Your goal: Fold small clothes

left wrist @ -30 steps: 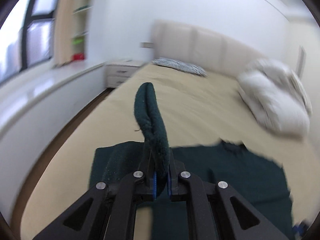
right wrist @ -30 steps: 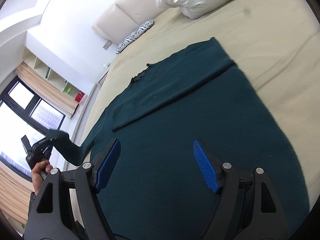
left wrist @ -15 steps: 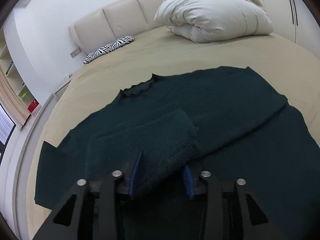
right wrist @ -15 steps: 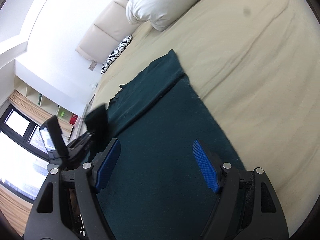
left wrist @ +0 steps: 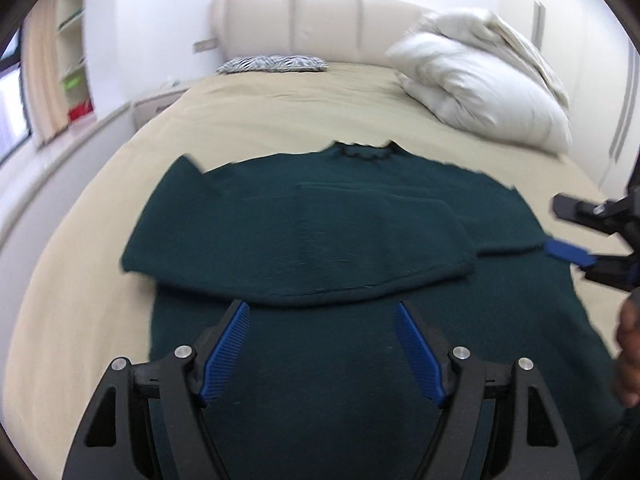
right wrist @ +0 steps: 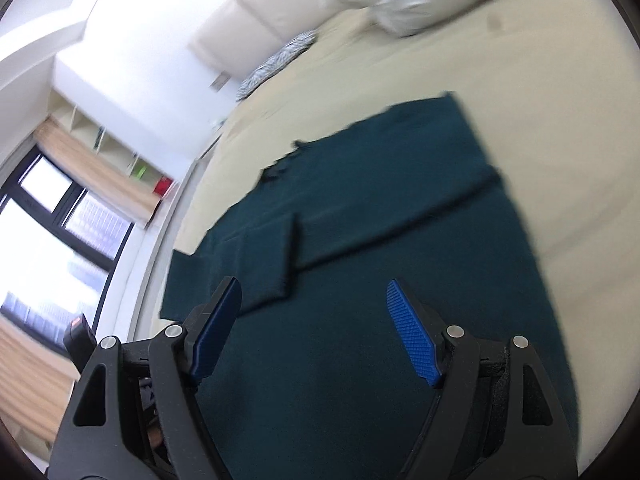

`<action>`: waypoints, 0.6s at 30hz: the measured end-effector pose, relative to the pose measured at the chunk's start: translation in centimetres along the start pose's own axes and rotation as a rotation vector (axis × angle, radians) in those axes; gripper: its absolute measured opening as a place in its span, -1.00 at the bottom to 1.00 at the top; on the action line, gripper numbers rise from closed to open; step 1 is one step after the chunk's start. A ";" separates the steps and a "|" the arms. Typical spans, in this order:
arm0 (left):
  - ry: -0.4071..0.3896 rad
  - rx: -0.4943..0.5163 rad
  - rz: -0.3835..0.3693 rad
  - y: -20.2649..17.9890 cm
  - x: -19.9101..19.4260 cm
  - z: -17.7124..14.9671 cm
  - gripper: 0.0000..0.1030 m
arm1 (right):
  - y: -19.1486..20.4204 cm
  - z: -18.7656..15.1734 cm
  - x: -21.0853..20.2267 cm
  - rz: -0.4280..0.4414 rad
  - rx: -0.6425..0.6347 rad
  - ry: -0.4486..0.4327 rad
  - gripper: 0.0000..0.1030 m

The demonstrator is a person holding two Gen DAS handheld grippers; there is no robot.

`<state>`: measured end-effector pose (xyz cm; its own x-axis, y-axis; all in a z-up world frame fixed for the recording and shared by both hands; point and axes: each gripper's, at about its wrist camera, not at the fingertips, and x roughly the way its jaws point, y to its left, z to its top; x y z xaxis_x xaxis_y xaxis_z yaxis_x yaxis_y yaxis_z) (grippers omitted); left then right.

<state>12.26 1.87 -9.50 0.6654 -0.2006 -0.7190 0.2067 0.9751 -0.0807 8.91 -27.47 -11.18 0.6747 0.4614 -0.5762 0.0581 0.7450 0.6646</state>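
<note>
A dark green knit sweater (left wrist: 320, 360) lies flat on the beige bed, collar toward the headboard. Both sleeves are folded across its chest; the left sleeve (left wrist: 304, 248) lies on top. My left gripper (left wrist: 322, 350) is open and empty, just above the sweater's body below the folded sleeve. My right gripper (right wrist: 314, 334) is open and empty above the sweater (right wrist: 360, 260). It also shows in the left wrist view (left wrist: 580, 240) at the sweater's right edge.
The beige bed (left wrist: 260, 120) has a white duvet pile (left wrist: 480, 88) at the back right and a zebra-print pillow (left wrist: 272, 64) by the padded headboard. A nightstand (left wrist: 156, 104), shelves and a window (right wrist: 48, 220) are to the left.
My left gripper carried the left sleeve across the chest, let it go and opened, then drew back. My right gripper stayed open and shifted over the sweater.
</note>
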 end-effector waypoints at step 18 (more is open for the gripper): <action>-0.059 -0.372 0.008 13.5 -1.9 0.4 0.47 | 5.8 4.1 13.0 -0.217 -0.281 0.188 -0.86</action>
<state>14.10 15.40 -8.97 0.7086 -0.1869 -0.6804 -0.0666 0.9423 -0.3282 21.06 -19.12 -12.84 0.5209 0.3392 -0.7833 -0.0367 0.9257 0.3764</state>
